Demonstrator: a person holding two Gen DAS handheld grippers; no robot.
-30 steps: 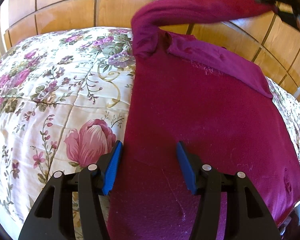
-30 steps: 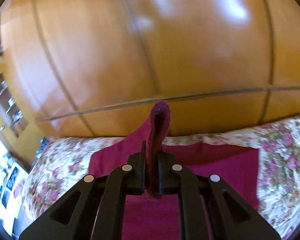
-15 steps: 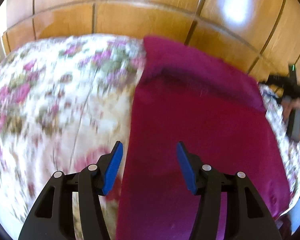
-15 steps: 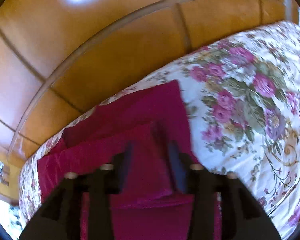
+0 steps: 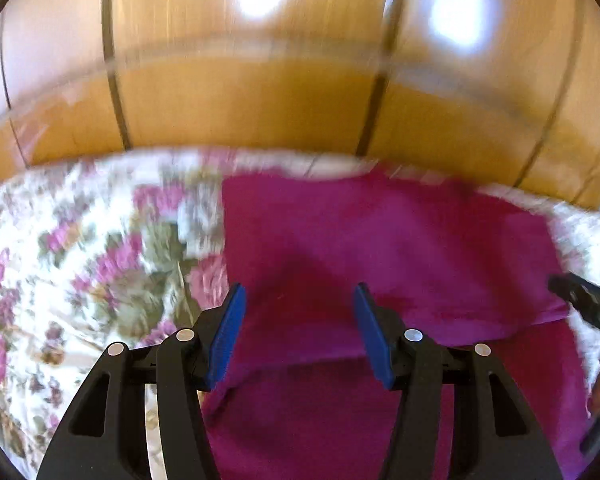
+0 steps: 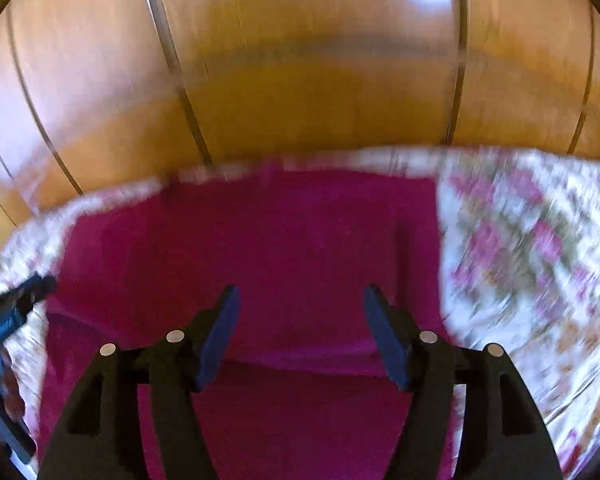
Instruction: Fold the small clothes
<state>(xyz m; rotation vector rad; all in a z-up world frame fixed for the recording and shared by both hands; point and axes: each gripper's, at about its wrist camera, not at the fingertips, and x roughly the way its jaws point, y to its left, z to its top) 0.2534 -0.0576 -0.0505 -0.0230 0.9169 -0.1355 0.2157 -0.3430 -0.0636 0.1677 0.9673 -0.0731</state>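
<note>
Bed under a floral quilt (image 5: 100, 280), white with pink roses. Magenta garment (image 5: 380, 240) spread flat directly on it, partly folded over itself, below both tools.

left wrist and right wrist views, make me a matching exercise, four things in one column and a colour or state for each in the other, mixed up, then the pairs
Column one:
1. garment
2. bedspread
3. wall panels
4. left gripper fingers

Column two:
a. glossy orange-brown wood
b. white with pink flowers
c. magenta, its far part folded over the near part
d. blue pads, apart, nothing clamped

Pairs: 1-c, 2-b, 3-a, 4-d
</note>
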